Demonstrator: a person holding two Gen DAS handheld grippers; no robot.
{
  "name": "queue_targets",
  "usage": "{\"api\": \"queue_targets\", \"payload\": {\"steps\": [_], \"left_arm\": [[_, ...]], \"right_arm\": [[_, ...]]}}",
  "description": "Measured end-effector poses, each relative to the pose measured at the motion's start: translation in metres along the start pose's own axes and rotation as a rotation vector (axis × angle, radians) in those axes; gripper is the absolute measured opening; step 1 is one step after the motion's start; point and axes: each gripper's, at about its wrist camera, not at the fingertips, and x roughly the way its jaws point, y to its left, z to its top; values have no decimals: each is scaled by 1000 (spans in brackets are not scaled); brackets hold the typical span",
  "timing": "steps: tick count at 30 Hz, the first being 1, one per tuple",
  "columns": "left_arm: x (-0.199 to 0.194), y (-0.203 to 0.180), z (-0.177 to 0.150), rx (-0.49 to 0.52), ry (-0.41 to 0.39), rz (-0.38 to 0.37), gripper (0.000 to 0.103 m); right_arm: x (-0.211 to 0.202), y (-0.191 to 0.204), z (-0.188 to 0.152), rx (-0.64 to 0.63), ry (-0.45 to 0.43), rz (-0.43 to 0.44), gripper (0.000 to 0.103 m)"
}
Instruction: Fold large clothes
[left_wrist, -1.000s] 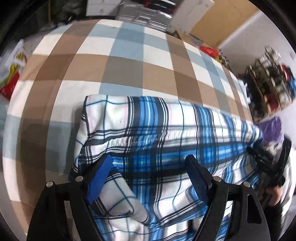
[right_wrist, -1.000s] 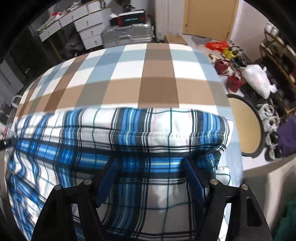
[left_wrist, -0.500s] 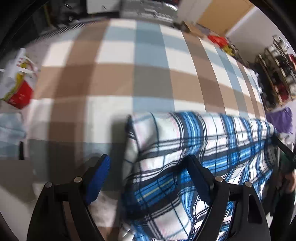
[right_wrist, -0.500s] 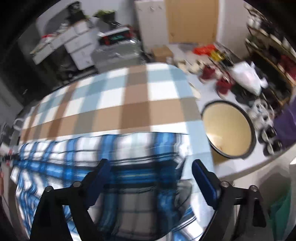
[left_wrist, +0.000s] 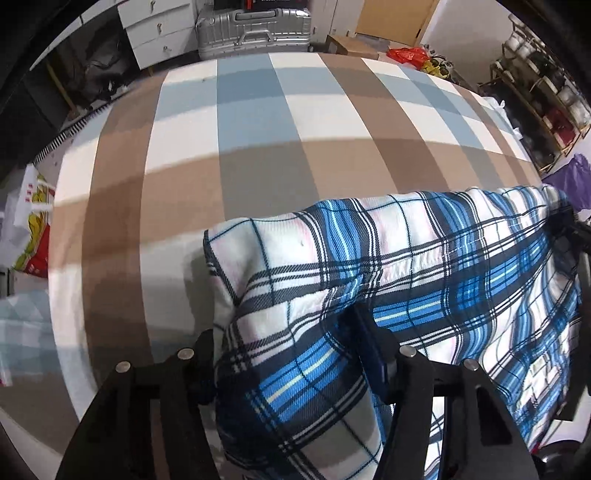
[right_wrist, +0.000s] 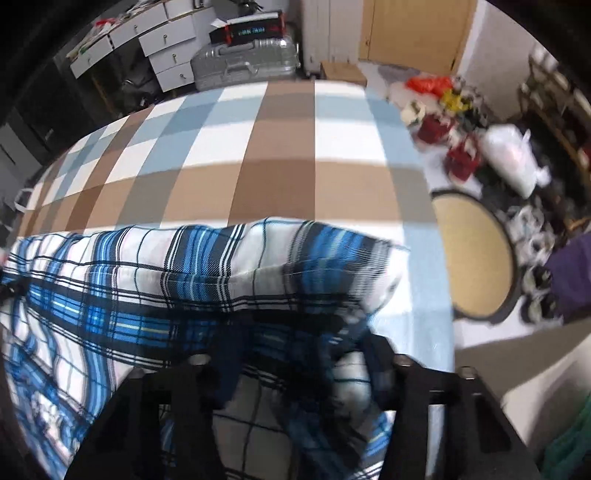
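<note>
So the blue plaid garment (left_wrist: 424, 280) is lying across the near side of the bed (left_wrist: 258, 122), which has a brown, blue and white checked cover. The left gripper (left_wrist: 291, 354) has a bunched-up corner of the plaid fabric pinched between its fingers, at the garment's left end. The right gripper (right_wrist: 295, 354) is down at the garment's right end with cloth piled up between its fingers, looks clamped on it too, though that view is pretty blurry. The fabric runs between the two grippers. Off past the bed's right edge there's a round tan tray (right_wrist: 476, 254) on the floor.
</note>
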Motion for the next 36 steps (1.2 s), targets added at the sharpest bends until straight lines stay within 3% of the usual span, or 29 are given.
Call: {"api": "queue_targets", "payload": {"steps": [7, 9, 11, 15, 17, 20, 24, 26, 28, 29, 30, 31, 33, 36], "left_arm": [[8, 25, 32, 1, -22, 55, 59], [8, 25, 28, 3, -1, 64, 65], [6, 17, 24, 31, 3, 96, 66], [-25, 11, 13, 96, -3, 210, 62], [-64, 10, 13, 49, -95, 262, 57], [-98, -15, 14, 24, -157, 108, 57], [-81, -80, 13, 143, -143, -7, 58], [-35, -105, 18, 172, -55, -17, 58], [6, -107, 19, 162, 30, -16, 58], [22, -106, 15, 167, 33, 0, 59], [18, -106, 10, 188, -23, 0, 60], [16, -105, 9, 193, -26, -9, 60], [13, -97, 6, 172, -38, -48, 60], [2, -94, 11, 171, -9, -20, 60]], "right_arm": [[24, -1, 42, -12, -41, 11, 39], [28, -5, 48, -18, -52, 9, 49], [29, -4, 46, -68, -61, 0, 50], [14, 4, 33, -200, -73, -136, 51], [-1, 5, 34, -207, -78, -197, 52], [-33, 11, 39, -158, -147, -150, 57], [-49, 43, 54, -130, -206, 10, 71], [-38, 58, 61, -125, -183, 83, 71], [-14, 72, 65, -134, -132, 75, 71], [-2, 77, 65, -180, -115, 58, 70], [16, 80, 62, -258, -70, -29, 69], [29, 78, 56, -296, -27, -90, 69], [28, 62, 44, -288, -44, -26, 69], [20, 48, 35, -331, -33, -3, 69]]}}
